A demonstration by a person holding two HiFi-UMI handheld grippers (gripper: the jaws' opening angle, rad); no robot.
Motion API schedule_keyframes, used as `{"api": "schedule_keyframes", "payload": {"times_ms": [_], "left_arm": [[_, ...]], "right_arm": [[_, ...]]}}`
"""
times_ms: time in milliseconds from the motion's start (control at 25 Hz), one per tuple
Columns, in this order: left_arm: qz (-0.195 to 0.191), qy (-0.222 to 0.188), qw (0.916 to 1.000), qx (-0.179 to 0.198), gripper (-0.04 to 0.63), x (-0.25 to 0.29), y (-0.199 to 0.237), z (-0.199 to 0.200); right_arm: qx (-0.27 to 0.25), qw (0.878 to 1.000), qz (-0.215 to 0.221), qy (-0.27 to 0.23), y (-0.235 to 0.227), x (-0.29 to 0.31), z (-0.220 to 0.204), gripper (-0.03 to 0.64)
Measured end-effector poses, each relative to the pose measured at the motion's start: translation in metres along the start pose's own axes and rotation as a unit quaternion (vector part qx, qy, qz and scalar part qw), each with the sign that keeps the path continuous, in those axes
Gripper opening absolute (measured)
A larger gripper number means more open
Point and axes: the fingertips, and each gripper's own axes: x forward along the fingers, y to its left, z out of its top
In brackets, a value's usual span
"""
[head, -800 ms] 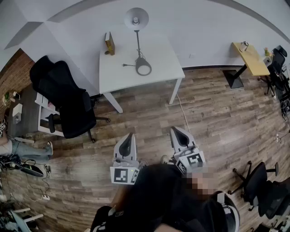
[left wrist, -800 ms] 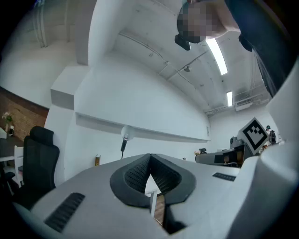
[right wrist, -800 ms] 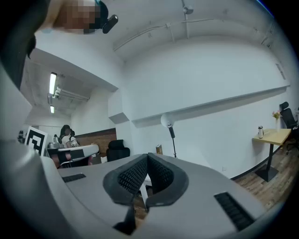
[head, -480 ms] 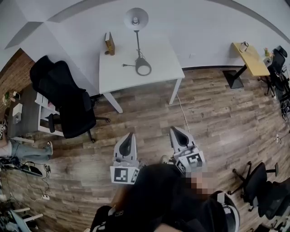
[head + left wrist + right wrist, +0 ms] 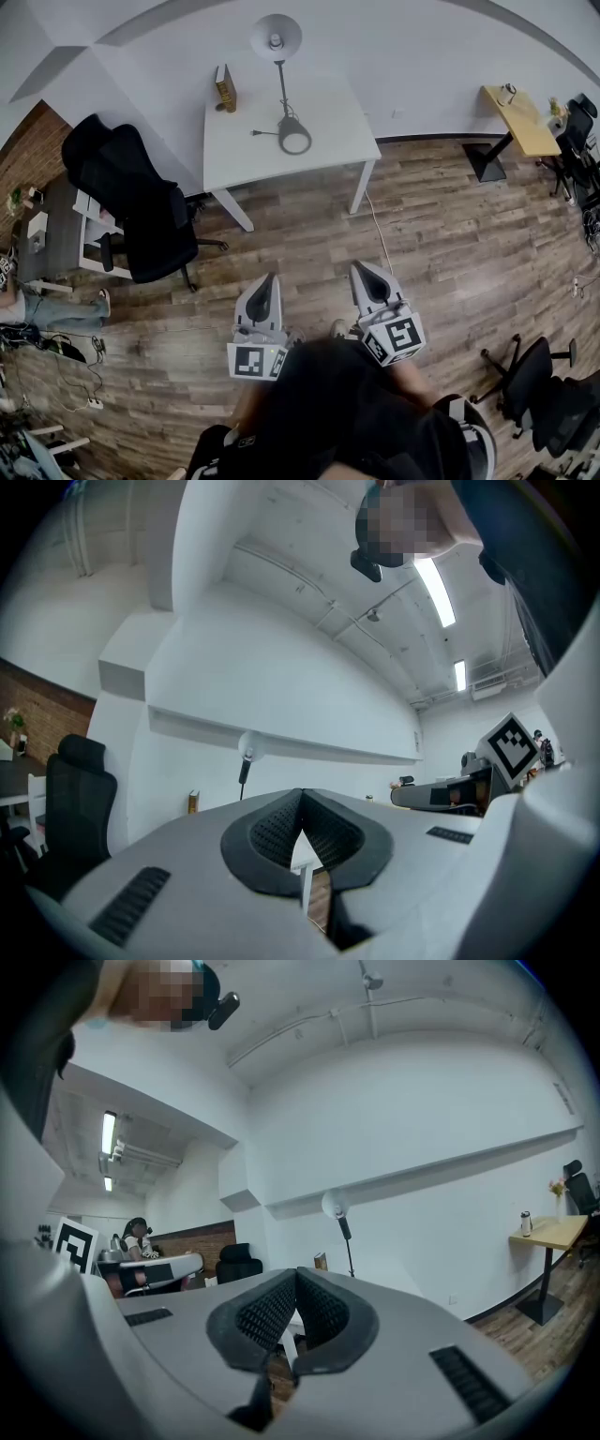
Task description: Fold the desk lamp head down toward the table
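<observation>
The left gripper (image 5: 270,281) and the right gripper (image 5: 362,270) are held level, side by side above the wooden floor (image 5: 441,234), each with its jaws clenched on nothing. The desk lamp (image 5: 284,89) stands far ahead of both jaws on the white bench (image 5: 239,155), a little left of the left jaws' line and a little right of the right jaws' line. Its lamp head (image 5: 276,37) is raised on the upright stem above the round base (image 5: 294,141), and a small book (image 5: 225,88) stands just left of it.
</observation>
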Motion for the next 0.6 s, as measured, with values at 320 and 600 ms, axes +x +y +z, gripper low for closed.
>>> {"api": "schedule_keyframes", "payload": {"times_ms": [320, 600], "left_arm": [[0.013, 0.004, 0.9999, 0.009, 0.023, 0.012, -0.026, -0.002], [0.039, 0.002, 0.999, 0.019, 0.023, 0.021, -0.047, -0.002]], "right_arm": [[0.0, 1.0, 0.019, 0.011, -0.024, -0.009, -0.004, 0.012], [-0.001, 0.999, 0.05, 0.007, -0.046, -0.014, -0.001, 0.012]]}}
